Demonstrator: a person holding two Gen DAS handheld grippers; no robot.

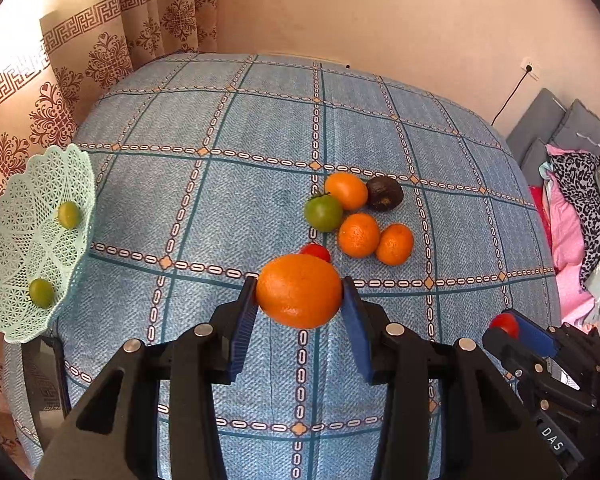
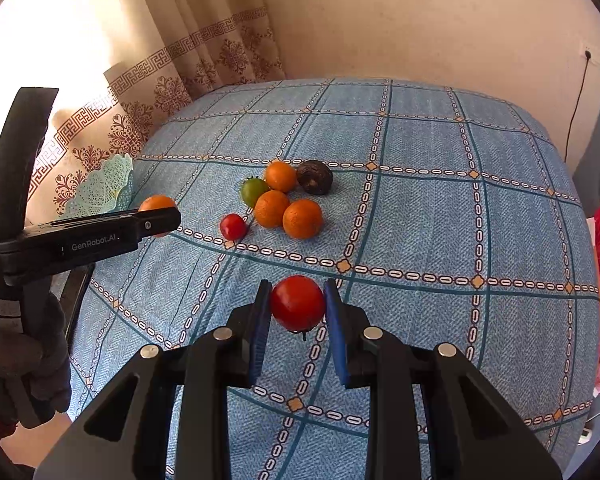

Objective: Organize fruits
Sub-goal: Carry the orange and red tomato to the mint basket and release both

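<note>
Orange (image 1: pixel 299 290) clamped across its middle by left gripper (image 1: pixel 300 300), firm and round – tomato (image 2: pixel 297 303) pinched in right gripper (image 2: pixel 296 306), soft-skinned, likely bruises under excess squeeze.

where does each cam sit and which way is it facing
Left wrist: sits on the left tool, looking forward over the blue tablecloth; its fingers grip an orange, the mint basket at left, the right tool at right.
Right wrist: sits on the right tool, gripping a red tomato; the left tool and a gloved hand at left.
Shared: the fruit pile, basket, curtain.
</note>
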